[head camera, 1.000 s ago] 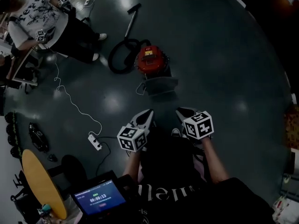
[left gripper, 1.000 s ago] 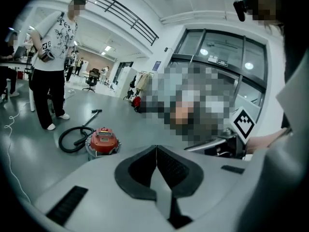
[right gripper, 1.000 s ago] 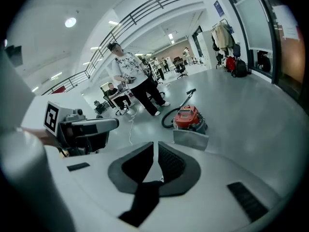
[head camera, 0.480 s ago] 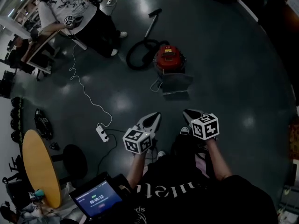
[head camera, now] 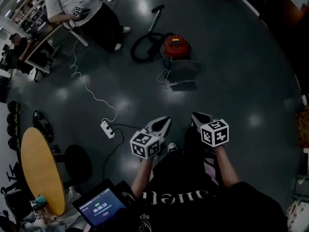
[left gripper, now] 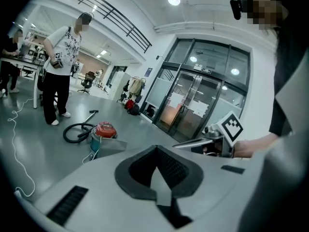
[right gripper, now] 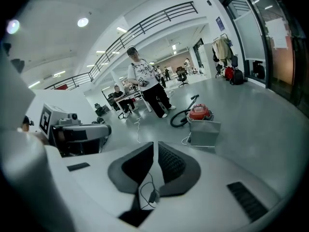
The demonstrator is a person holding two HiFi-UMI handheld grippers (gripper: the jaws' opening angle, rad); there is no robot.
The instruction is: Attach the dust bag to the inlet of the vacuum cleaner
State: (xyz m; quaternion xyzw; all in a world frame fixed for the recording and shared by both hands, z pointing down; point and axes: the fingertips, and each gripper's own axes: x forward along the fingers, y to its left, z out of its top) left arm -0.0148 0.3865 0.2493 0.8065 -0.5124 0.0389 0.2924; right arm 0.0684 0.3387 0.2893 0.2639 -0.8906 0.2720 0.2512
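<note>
reaching the far dust bag [head camera: 183, 72] with left hand-held gripper [head camera: 165, 122] and right hand-held gripper [head camera: 196, 116] closed on nothing could just topple it.

The flat grey dust bag [head camera: 183, 72] lay just before the round red vacuum cleaner [head camera: 176, 46], its black coiled hose [head camera: 142, 50] to the left. The white power strip [head camera: 107, 129] lay nearer, left of the left gripper [head camera: 165, 121]; the round yellow wooden table [head camera: 41, 170] stood further left.

Power strip [head camera: 107, 128] (white), round yellow table [head camera: 41, 175], tablet [head camera: 100, 208], standing person [head camera: 84, 8]
</note>
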